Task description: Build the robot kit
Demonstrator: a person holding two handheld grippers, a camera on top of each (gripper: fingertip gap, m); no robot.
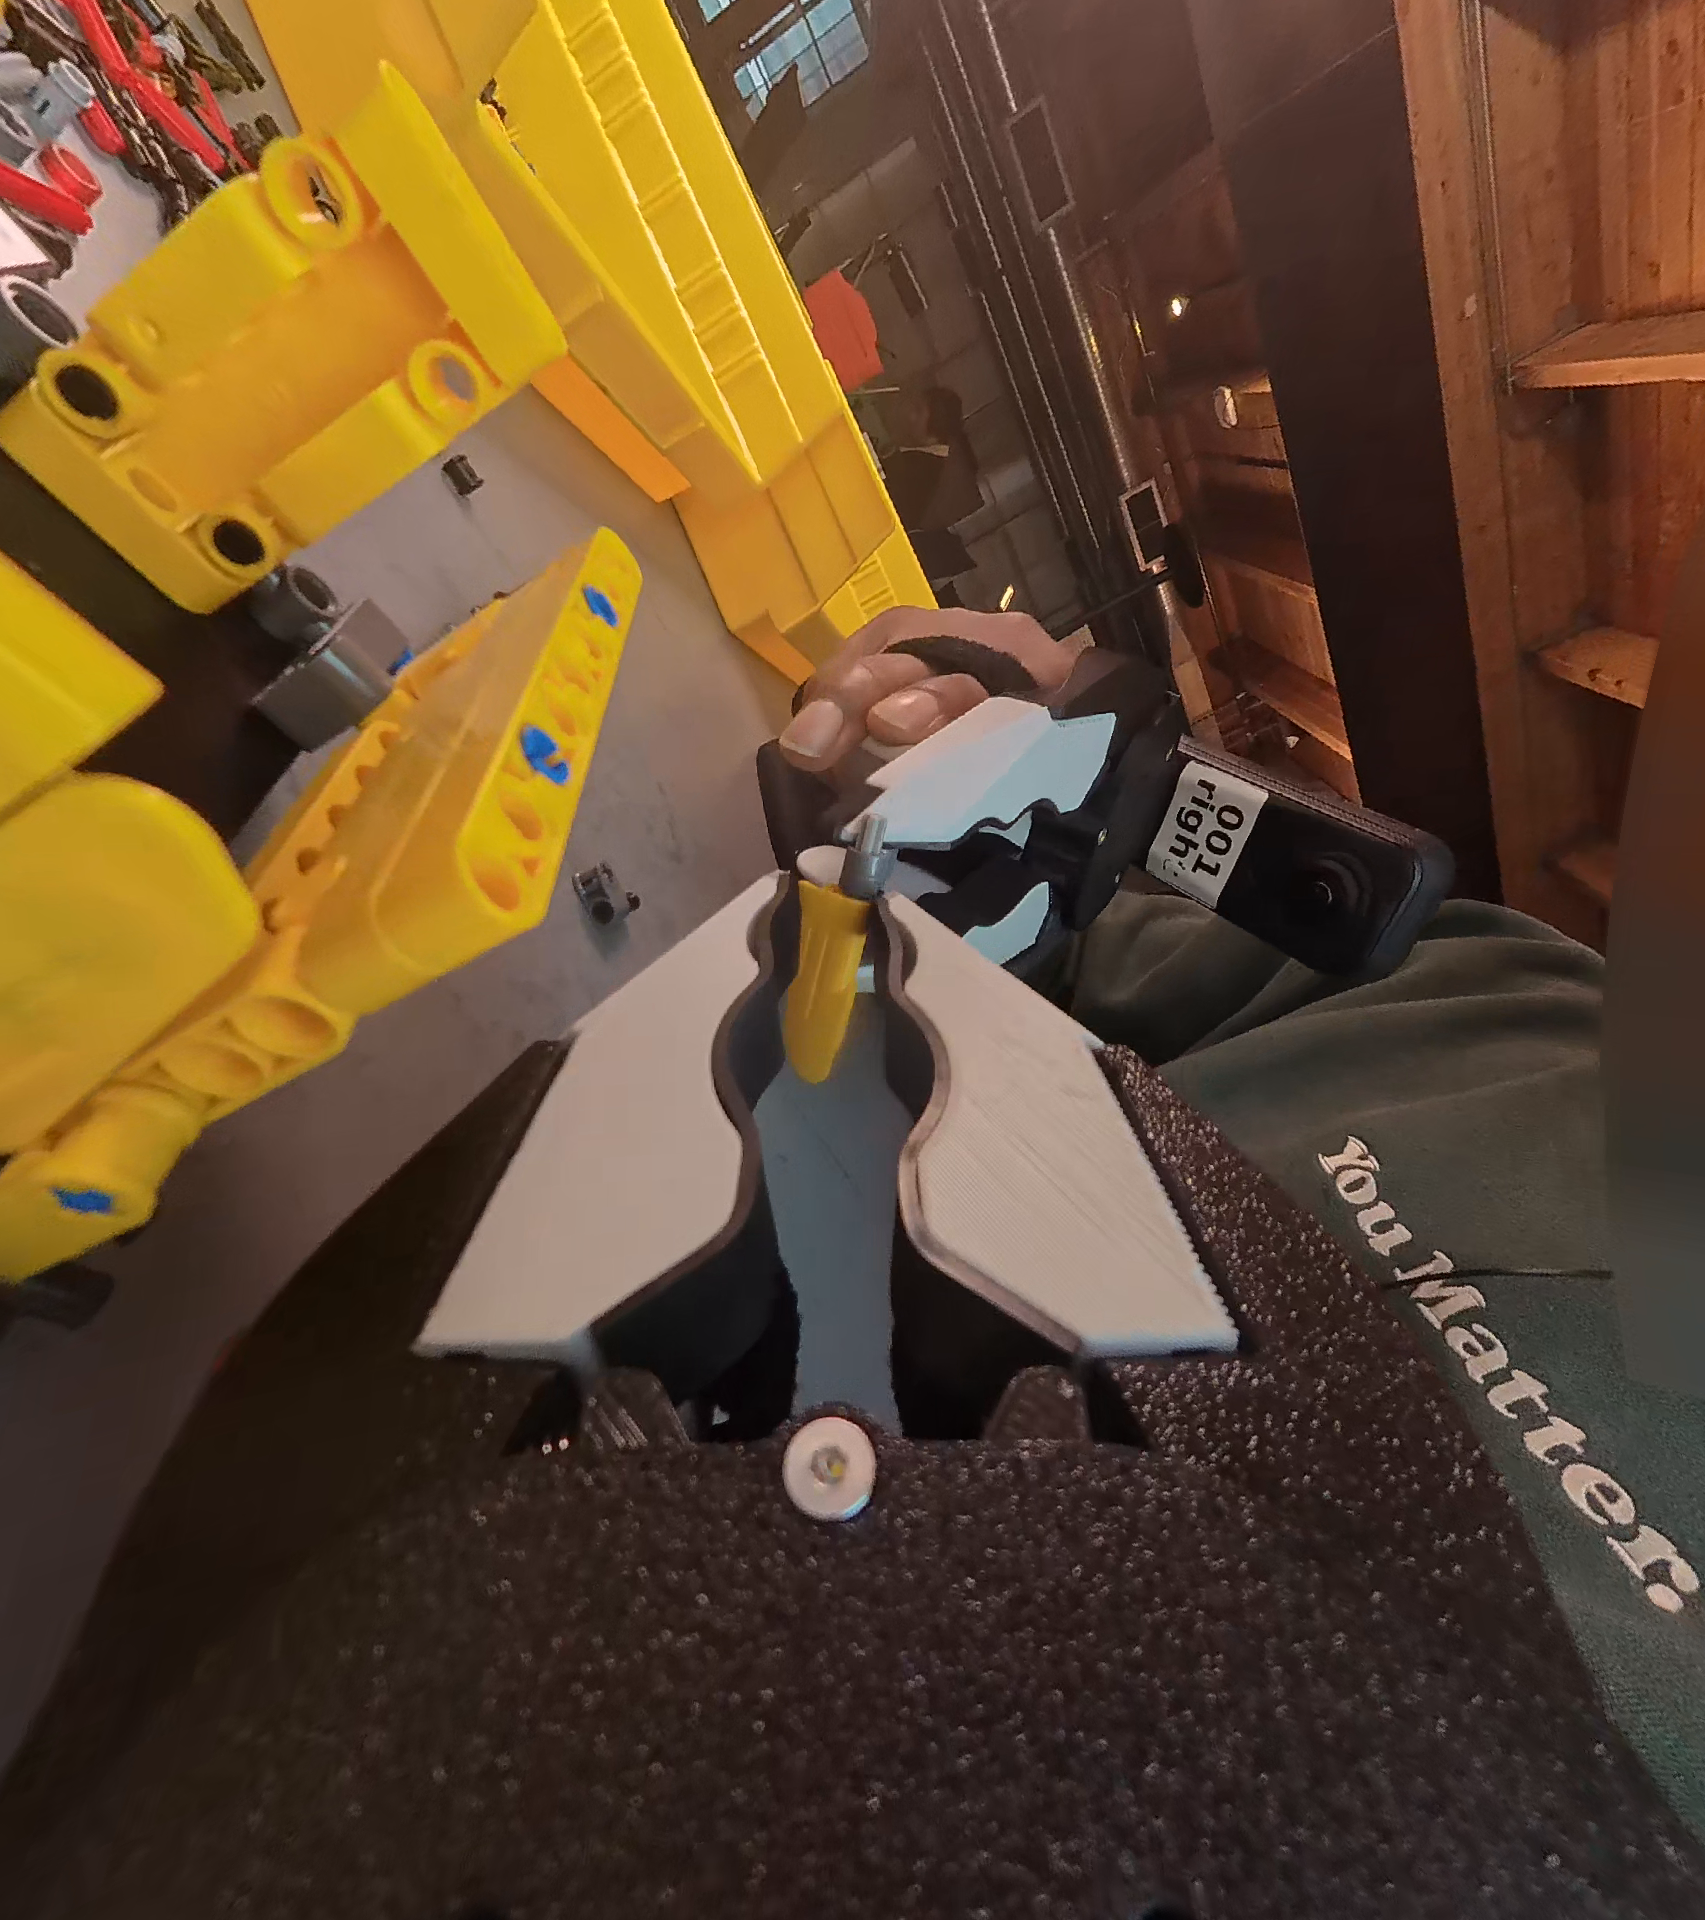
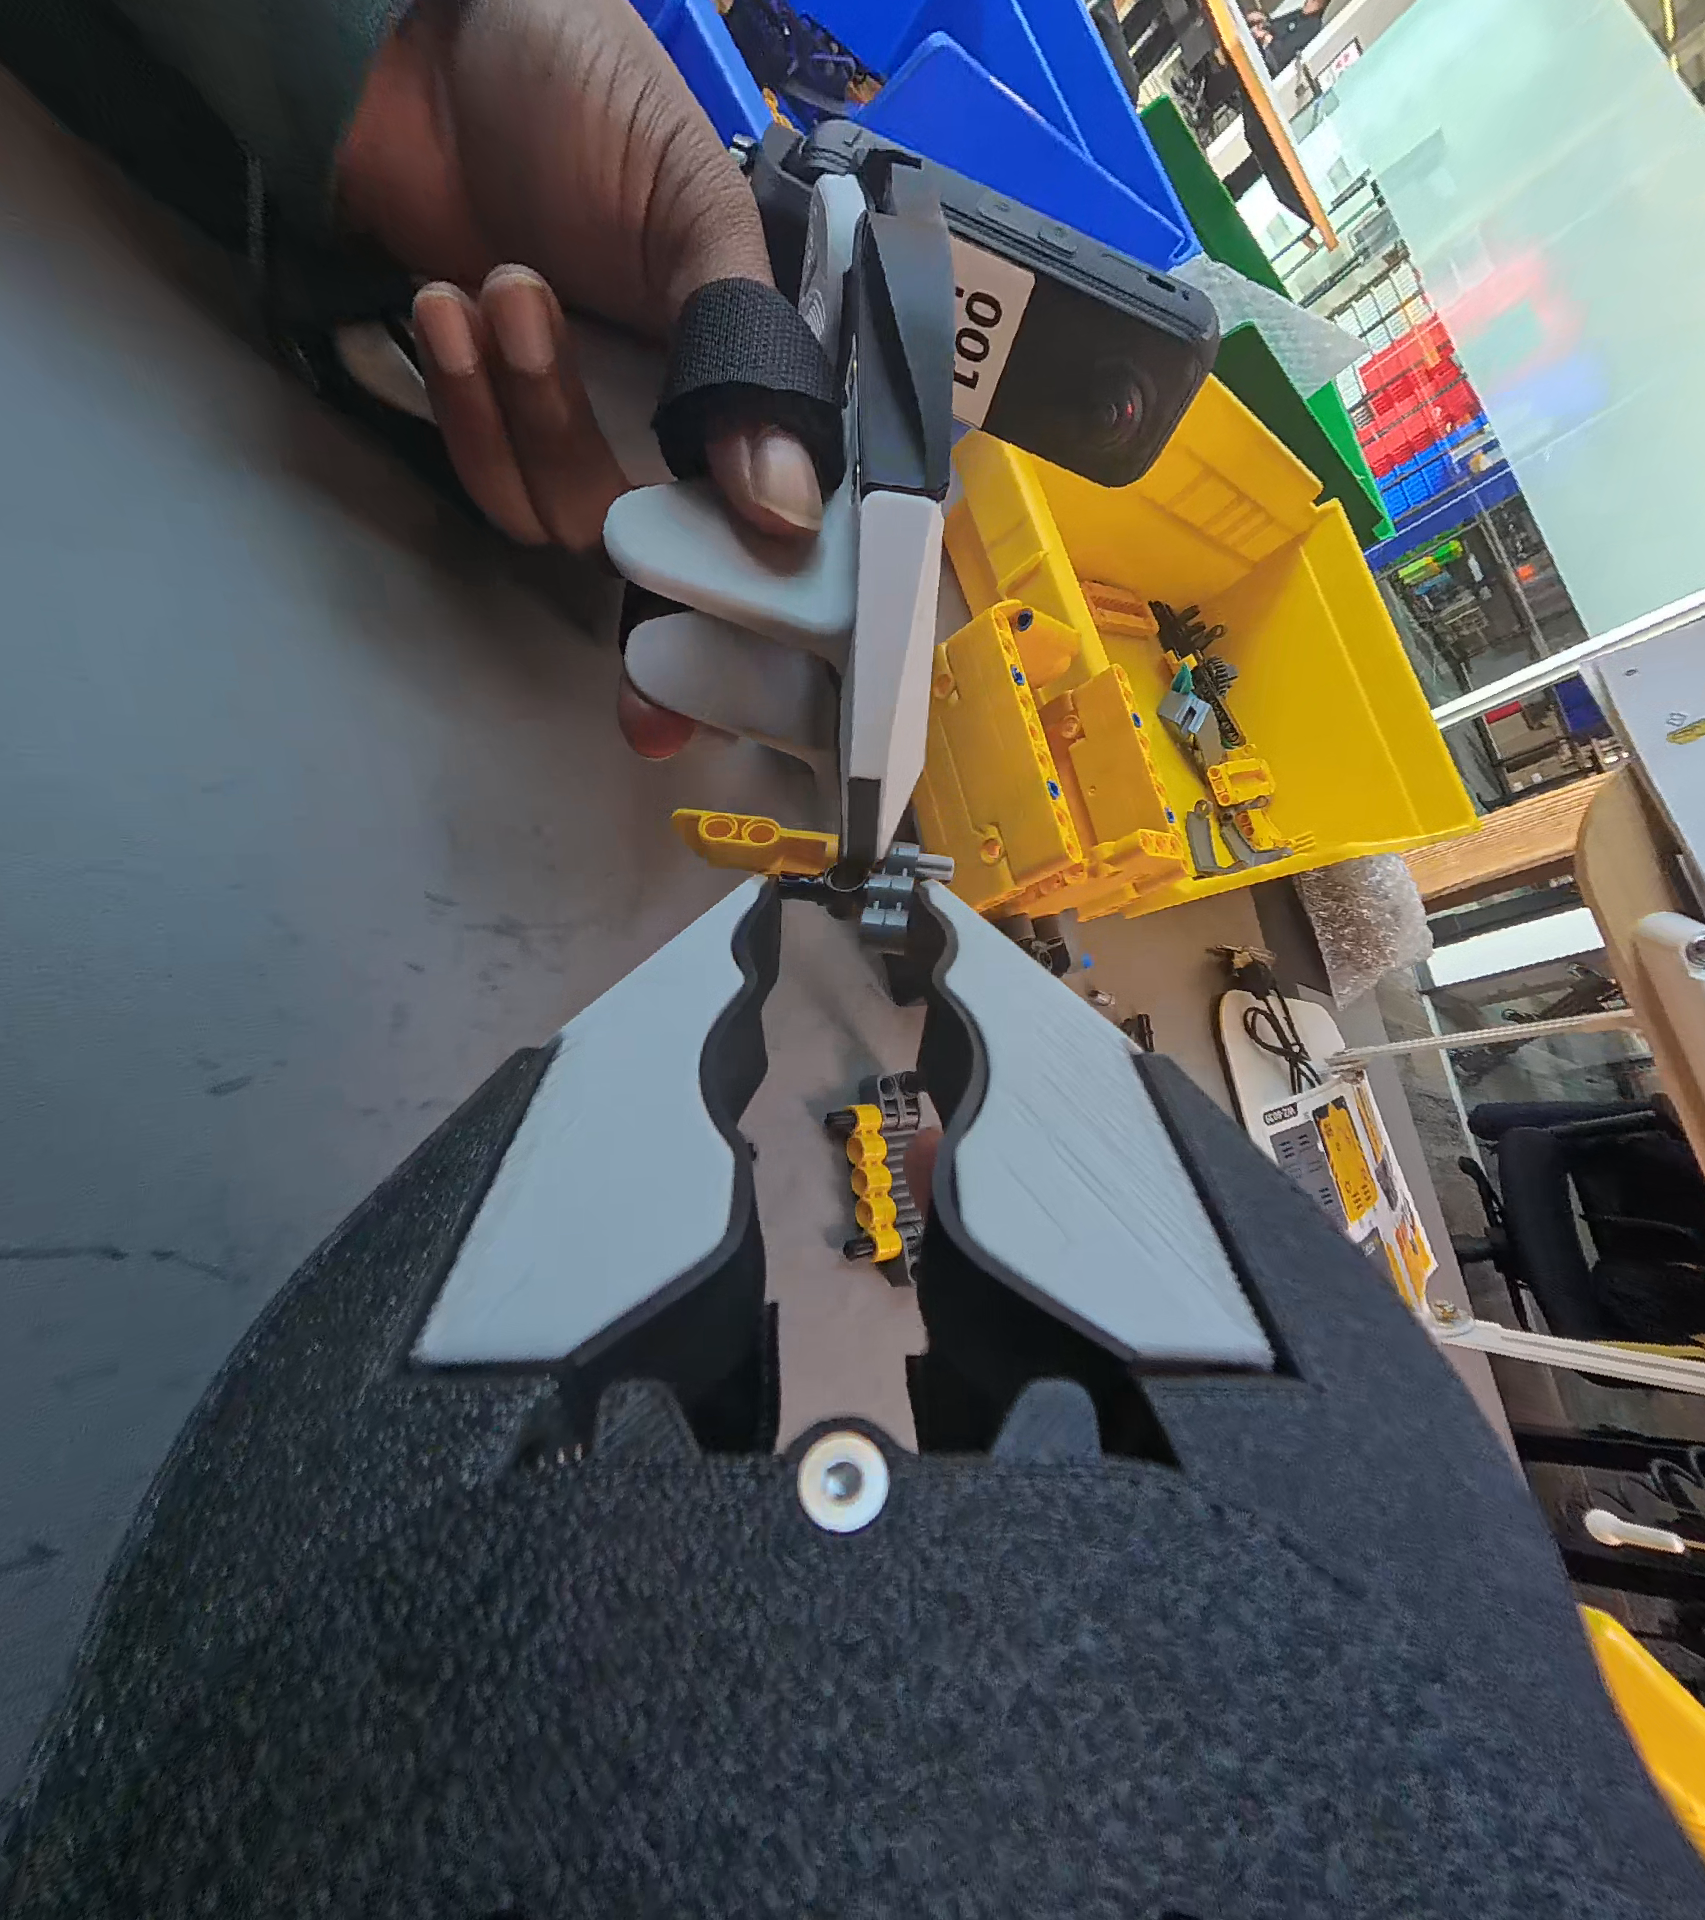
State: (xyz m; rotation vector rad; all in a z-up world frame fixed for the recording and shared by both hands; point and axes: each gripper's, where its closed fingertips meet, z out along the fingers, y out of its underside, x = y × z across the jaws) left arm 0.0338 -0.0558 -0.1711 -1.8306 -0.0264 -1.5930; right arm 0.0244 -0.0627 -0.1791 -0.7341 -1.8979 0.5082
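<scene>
My left gripper (image 1: 832, 896) is shut on a small yellow beam (image 1: 820, 982), held upright between its fingertips. A grey connector (image 1: 867, 854) meets the beam's upper end. My right gripper (image 1: 941, 847) faces it from beyond, with a hand on it. In the right wrist view, my right gripper (image 2: 846, 896) is shut on the grey connector (image 2: 892, 896), which carries a black pin. The left gripper (image 2: 879, 727) comes down from above with the yellow beam (image 2: 746, 836) sticking out to the left. The two parts touch at the fingertips, above the grey table (image 2: 152, 831).
A small yellow and black assembly (image 2: 869, 1184) lies on the table under my right gripper. A yellow bin (image 2: 1347, 623) with parts stands beyond, with blue bins (image 2: 1014, 125) behind. Large yellow assemblies (image 1: 256, 364), a long yellow beam (image 1: 515, 779) and a loose black pin (image 1: 604, 894) lie to the left. Left and right tips are no more than a few centimetres apart.
</scene>
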